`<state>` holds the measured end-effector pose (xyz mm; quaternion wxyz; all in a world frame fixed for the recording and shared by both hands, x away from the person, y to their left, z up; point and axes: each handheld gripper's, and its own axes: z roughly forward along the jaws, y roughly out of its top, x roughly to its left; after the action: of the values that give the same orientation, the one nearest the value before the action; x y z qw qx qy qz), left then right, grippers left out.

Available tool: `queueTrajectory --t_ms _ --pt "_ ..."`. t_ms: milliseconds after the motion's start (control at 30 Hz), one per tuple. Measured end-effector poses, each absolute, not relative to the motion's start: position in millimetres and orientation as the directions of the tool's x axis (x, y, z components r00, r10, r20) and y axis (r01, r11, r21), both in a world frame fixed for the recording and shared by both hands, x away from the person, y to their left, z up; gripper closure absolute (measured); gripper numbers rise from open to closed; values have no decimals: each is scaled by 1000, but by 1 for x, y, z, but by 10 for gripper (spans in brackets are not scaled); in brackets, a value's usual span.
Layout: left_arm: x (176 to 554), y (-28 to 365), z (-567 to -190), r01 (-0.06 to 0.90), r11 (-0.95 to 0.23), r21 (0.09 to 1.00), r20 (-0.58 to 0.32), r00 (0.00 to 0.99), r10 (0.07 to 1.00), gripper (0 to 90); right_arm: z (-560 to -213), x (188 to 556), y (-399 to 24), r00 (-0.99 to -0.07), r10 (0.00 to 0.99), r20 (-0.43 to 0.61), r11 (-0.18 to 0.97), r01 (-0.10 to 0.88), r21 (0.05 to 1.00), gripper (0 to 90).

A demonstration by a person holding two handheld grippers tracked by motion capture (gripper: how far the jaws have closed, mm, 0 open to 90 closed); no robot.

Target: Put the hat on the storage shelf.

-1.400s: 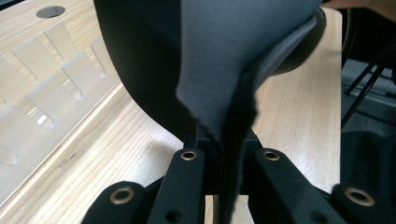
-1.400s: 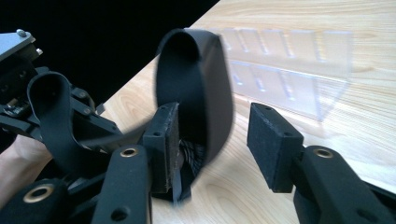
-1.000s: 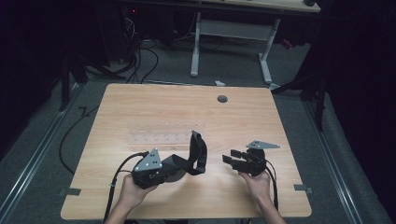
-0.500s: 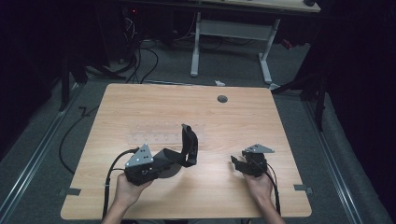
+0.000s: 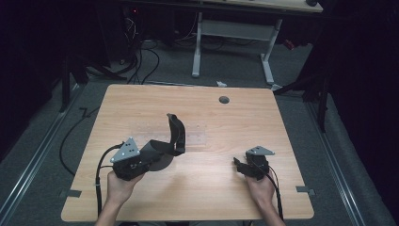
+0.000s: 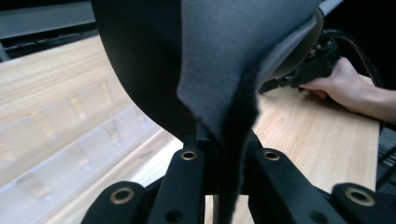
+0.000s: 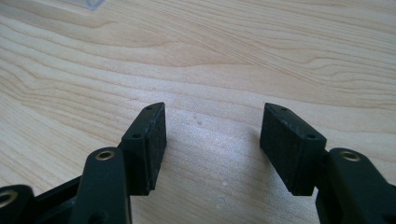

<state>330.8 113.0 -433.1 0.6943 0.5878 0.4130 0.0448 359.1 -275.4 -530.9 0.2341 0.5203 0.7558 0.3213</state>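
Observation:
My left gripper (image 5: 153, 153) is at the near left of the wooden table (image 5: 141, 101), shut on a dark grey flexible sheet (image 5: 176, 134) that curls upward from its jaws. In the left gripper view the sheet (image 6: 210, 60) rises close in front of the camera, pinched at the left gripper (image 6: 224, 149). My right gripper (image 5: 240, 165) hovers low at the near right, open. In its own view the right gripper (image 7: 212, 135) has a wide gap over bare wood, with nothing between the pads (image 7: 154, 135).
A clear plastic rack (image 5: 197, 134) with slots lies flat mid-table, just beyond the sheet, and also appears as the clear rack (image 6: 70, 121) in the left gripper view. A round cable hole (image 5: 224, 100) sits near the far edge. Another desk's legs (image 5: 197, 47) stand beyond.
My left gripper has carried the dark sheet to the left and a little farther from the near edge. The right gripper has hardly moved and stays open.

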Motion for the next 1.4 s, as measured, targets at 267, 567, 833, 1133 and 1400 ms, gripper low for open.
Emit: queueTrajectory --t_ms 267,567,833,1133,1400 --pt "344 126 -427 402 346 848 -530 627 571 862 -531 359 -275 -348 937 -20 252 636 729 414" --pt "353 134 -425 383 385 840 -543 597 591 862 -531 359 -275 -347 937 -19 251 636 730 413" --pt "360 144 -417 354 401 845 -534 588 607 862 -531 359 -275 -347 938 -19 250 636 730 413" --pt "370 155 -415 319 425 847 -530 560 636 862 -531 359 -275 -346 938 -19 250 636 730 413" --pt "380 161 -414 304 427 852 -523 542 658 861 -531 359 -275 -346 938 -19 250 637 729 412"
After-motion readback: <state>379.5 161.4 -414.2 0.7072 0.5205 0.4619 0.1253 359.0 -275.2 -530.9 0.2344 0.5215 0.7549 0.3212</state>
